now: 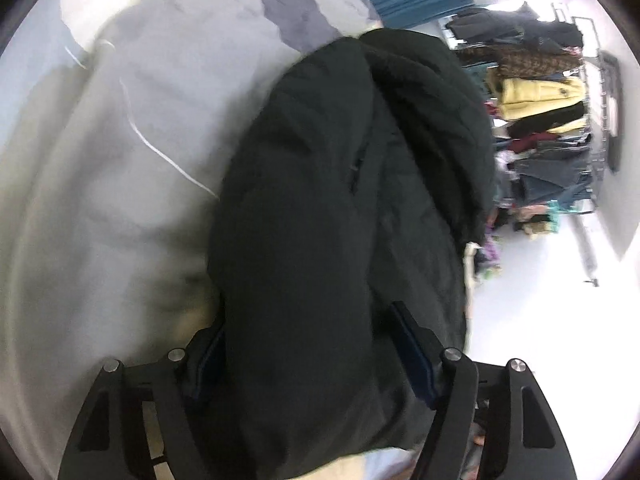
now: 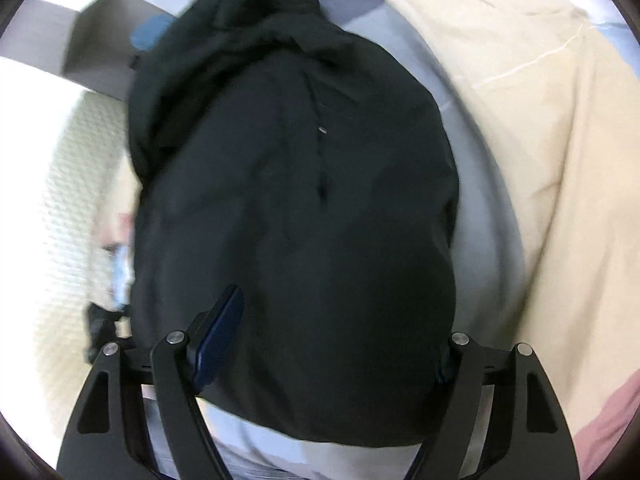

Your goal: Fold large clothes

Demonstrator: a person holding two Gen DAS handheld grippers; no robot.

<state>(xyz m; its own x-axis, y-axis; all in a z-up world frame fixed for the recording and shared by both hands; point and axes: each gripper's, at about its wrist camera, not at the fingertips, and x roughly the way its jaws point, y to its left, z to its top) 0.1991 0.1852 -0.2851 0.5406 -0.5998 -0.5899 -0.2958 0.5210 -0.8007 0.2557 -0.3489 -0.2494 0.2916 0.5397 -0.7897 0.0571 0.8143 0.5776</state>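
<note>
1. Left wrist view: my left gripper (image 1: 310, 344) straddles the near end of the dark padded jacket (image 1: 340, 184); the bundle fills the gap between the two blue pads, which sit against the fabric on either side, so I read this as a wide clasp on the jacket.
2. Right wrist view: my right gripper (image 2: 332, 340) takes the same jacket (image 2: 296, 208) from its other side; one blue pad lies on the cloth, the other finger is half buried at the jacket's edge, again a wide hold on bulky material.
3. The jacket lies bunched lengthwise on the bedspread (image 2: 560, 168), near the bed's edge; a clothes rack (image 1: 560, 112) stands across the room.
4. I judge the fold well advanced: the garment is already gathered into a long roll and both tools seem to be squeezing it compact.
5. Next I should press evenly; thick padding may spring back or slip out.
</note>
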